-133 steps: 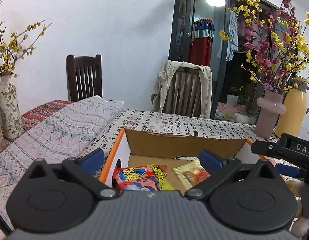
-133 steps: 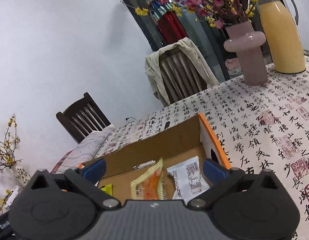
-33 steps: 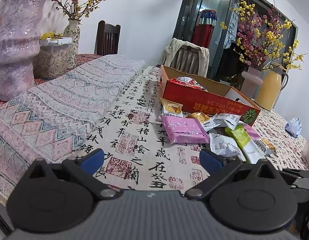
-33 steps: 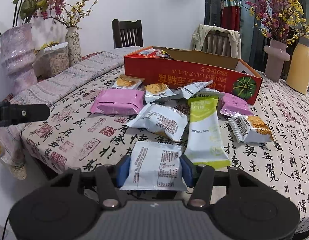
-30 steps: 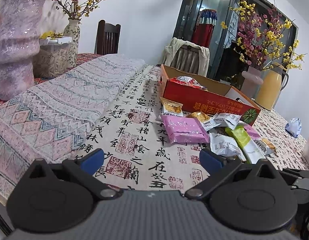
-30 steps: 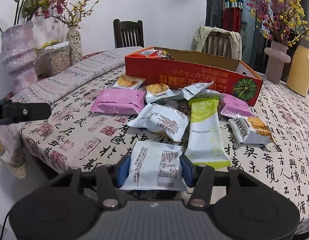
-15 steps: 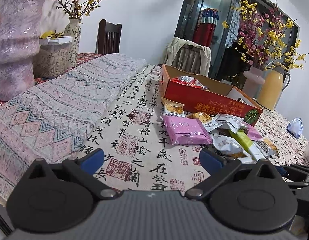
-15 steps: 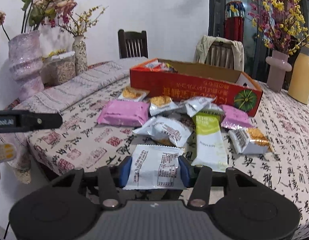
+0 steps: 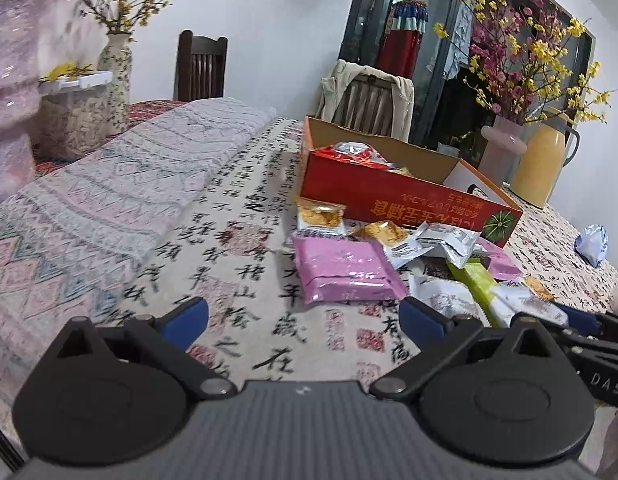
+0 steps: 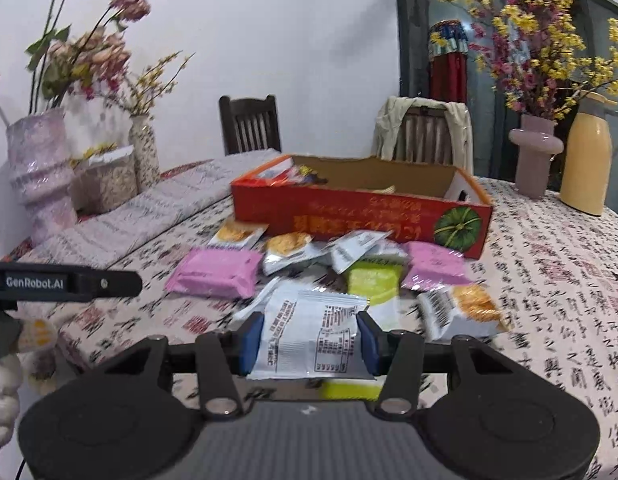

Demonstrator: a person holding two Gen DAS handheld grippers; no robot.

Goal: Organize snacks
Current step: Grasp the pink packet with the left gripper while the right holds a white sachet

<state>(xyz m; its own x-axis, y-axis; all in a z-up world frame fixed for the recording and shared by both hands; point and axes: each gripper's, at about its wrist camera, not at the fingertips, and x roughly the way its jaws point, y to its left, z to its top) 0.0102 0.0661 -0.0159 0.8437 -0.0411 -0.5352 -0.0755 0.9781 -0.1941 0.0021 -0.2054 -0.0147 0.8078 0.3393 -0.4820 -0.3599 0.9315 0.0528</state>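
Crowding red box (image 10: 349, 216): loose snack packets (image 10: 297, 252)

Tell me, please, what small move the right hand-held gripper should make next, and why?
Probably carry the white snack packet forward over the red box. The right hand-held gripper grips it clear of the loose pile, and the open box behind the pile holds other snacks.

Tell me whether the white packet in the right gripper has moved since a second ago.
Yes. The white packet, clamped in the right gripper, has lifted off the table and now overlaps the green packet in front of the red box.
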